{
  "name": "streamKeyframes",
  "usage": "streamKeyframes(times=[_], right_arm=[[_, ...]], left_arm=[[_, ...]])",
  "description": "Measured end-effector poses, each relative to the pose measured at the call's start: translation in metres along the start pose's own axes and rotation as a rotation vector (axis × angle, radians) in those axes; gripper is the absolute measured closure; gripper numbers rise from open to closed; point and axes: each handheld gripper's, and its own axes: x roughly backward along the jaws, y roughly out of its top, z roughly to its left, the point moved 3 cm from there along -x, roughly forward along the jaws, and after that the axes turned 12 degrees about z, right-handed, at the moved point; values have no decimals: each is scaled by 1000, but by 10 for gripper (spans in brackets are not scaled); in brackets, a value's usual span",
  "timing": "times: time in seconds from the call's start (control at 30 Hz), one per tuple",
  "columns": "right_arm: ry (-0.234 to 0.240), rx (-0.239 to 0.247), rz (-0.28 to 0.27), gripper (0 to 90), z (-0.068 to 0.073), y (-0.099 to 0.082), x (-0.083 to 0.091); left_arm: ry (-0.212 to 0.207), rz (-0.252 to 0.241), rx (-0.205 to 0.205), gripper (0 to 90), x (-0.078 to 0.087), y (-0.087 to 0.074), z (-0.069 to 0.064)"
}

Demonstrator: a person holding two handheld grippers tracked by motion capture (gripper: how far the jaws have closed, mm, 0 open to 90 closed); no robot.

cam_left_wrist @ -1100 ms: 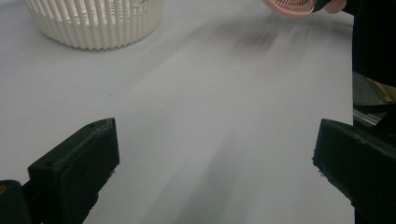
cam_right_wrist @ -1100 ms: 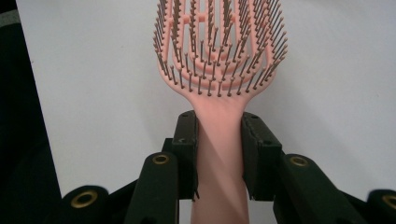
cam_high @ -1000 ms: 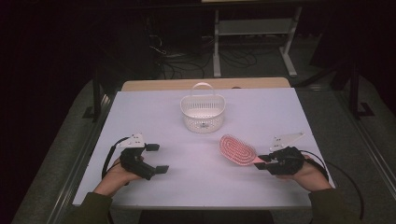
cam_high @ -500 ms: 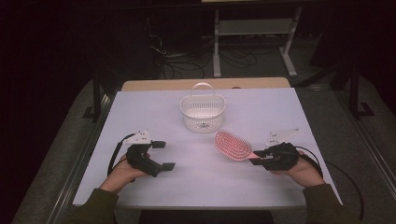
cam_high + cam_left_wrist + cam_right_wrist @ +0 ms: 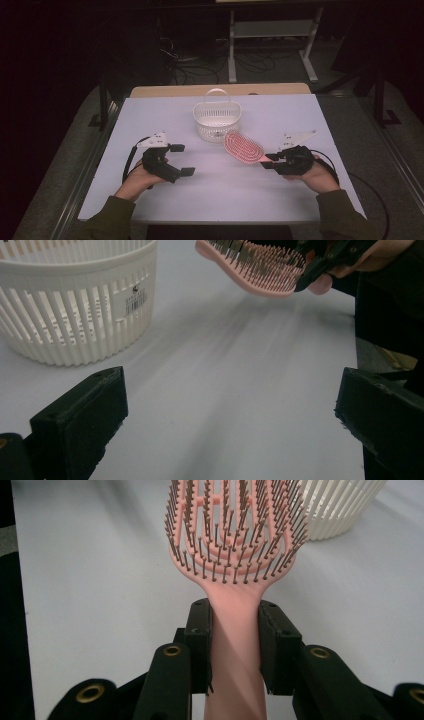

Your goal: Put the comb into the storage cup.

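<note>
we see the right gripper [image 5: 234,645] clamped on the handle of the pink hairbrush [image 5: 232,540], held above the table just beside the basket [image 5: 217,120]. the left gripper [image 5: 182,160] stands wide open and holds nothing. the basket is white slotted plastic with a small barcode label [image 5: 130,302], not readable.

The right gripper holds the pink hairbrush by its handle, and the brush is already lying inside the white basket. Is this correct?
Not quite. The right gripper does hold the pink hairbrush by its handle, but the brush is in the air beside the white basket, not inside it; the high view shows this.
</note>
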Motion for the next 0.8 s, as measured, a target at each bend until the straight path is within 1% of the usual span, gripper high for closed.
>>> streamKeyframes(times=[0.1,0.2,0.27,0.3,0.4,0.57,0.63,0.7,0.73,0.8], right_arm=[[7,-3,-12,689,-1,5,-2],[12,0,-13,689,-2,11,-6],[14,4,-17,689,-1,15,-8],[16,4,-17,689,-1,16,-10],[14,9,-16,689,0,20,-12],[18,1,-32,689,1,25,-15],[18,1,-38,689,2,28,-17],[21,3,-41,689,4,30,-20],[24,5,-40,689,5,31,-21],[23,12,-36,689,8,33,-24]], left_arm=[[-1,-9,3,1,0,3,0],[-2,-23,7,1,-1,7,1],[3,-27,9,1,-4,10,0],[2,-25,4,1,-5,11,0],[-7,-39,6,1,-8,16,-2],[-17,-52,0,1,-15,23,-4],[-15,-55,-1,1,-18,24,-4],[-11,-54,11,1,-22,23,-4],[-12,-53,23,0,-23,22,-4],[-16,-41,35,0,-25,20,-3]])
